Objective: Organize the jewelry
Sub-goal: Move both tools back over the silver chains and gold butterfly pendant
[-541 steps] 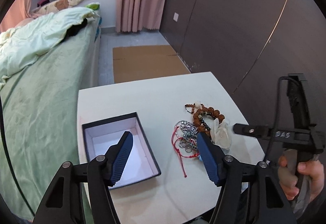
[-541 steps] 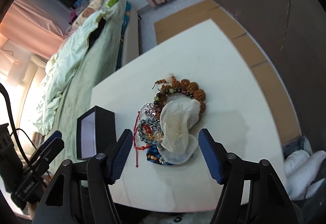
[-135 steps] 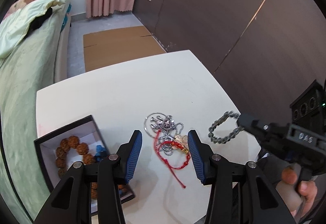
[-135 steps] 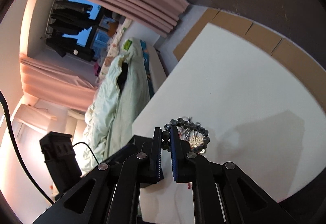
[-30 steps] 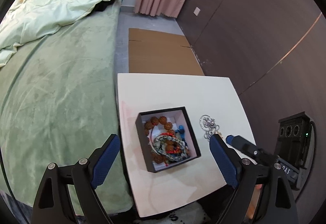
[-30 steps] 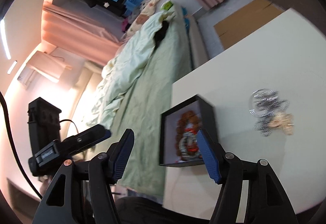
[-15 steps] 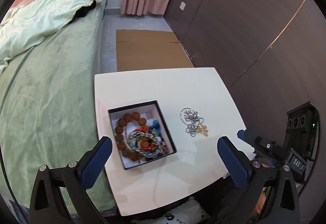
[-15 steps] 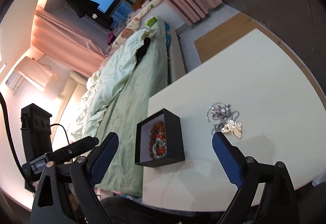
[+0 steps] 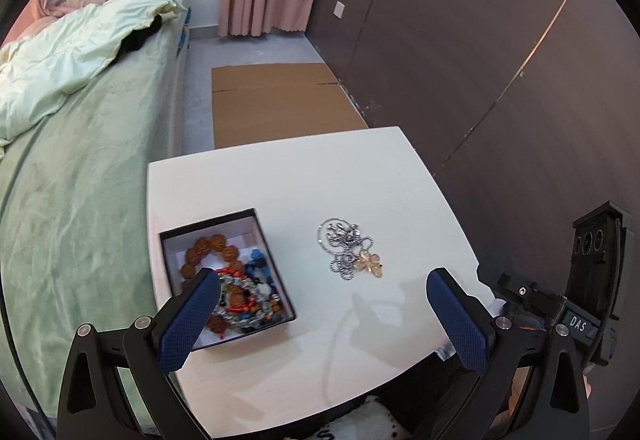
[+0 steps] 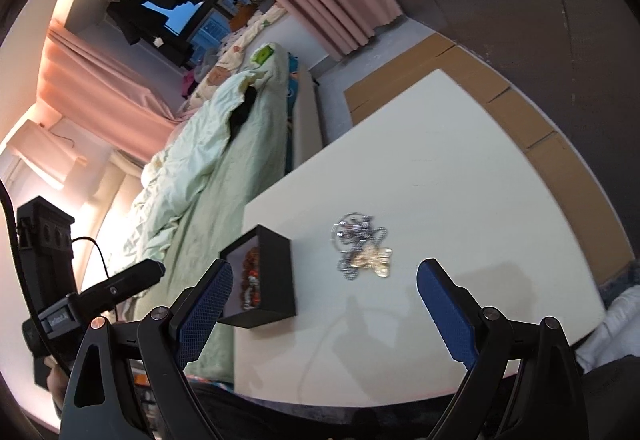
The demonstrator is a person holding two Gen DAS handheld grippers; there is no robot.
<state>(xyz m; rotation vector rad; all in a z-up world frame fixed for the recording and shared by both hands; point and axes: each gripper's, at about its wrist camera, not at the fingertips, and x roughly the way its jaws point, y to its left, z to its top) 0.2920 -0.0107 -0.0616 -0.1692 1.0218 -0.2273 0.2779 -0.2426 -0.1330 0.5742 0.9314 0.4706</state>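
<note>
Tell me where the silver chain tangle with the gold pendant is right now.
The silver chain tangle lies loose on the white table, just right of the black box in the left wrist view, outside it.

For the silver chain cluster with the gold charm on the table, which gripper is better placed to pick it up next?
Right, probably. The chain cluster lies just ahead of the right gripper, between its open jaws' lines. The left gripper, also open and empty, sits nearer the black box, with the cluster off toward its right finger.
</note>
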